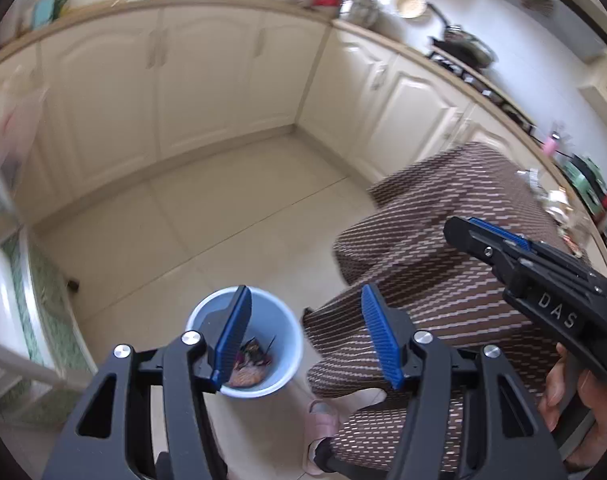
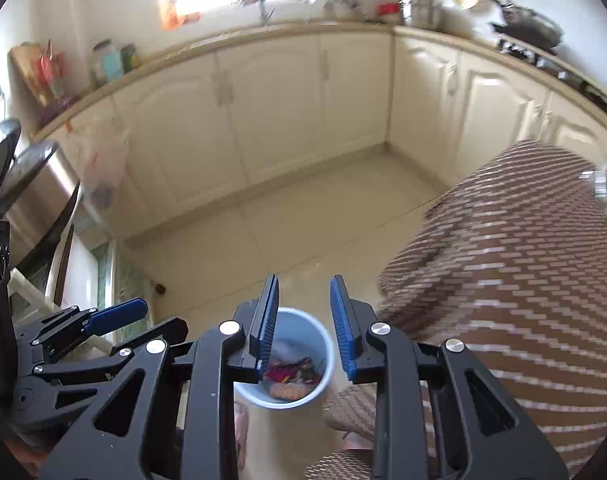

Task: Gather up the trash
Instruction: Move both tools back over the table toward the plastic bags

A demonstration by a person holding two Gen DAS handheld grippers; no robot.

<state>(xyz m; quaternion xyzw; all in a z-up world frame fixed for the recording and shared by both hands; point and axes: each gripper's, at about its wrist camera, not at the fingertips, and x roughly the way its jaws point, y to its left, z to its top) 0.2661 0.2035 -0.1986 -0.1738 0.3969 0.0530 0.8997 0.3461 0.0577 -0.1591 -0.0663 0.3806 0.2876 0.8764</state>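
- Left gripper [image 1: 305, 332] — jaws standing wide apart, nothing between the blue pads [image 1: 377, 332]; released.
- Right gripper [image 2: 303, 320] — jaws parted by a narrow gap, pads pressing on nothing; empty as well.
- Small pale-blue bin [image 1: 291, 344] standing on the tiled floor [image 1: 207, 216], below and ahead of both tools; seen through the right jaws' gap, and just behind the left tool's left finger.
- Trash [image 2: 289, 376] already lying in the bottom of the bin: reddish and brownish scraps, too blurred to name.
- Patterned brown trouser leg [image 1: 443, 256] just right of the bin, a pale slipper [image 1: 323, 420] near its base.
- Likely step in hand: clearing away from the bin after a drop, then going for the next piece.
- To do well: lift straight off the rim, no brushing of the light bin — easily tipped.
- Keep both tools apart from each other and off the leg.
- Open the right jaws wider before reaching for anything bulky.
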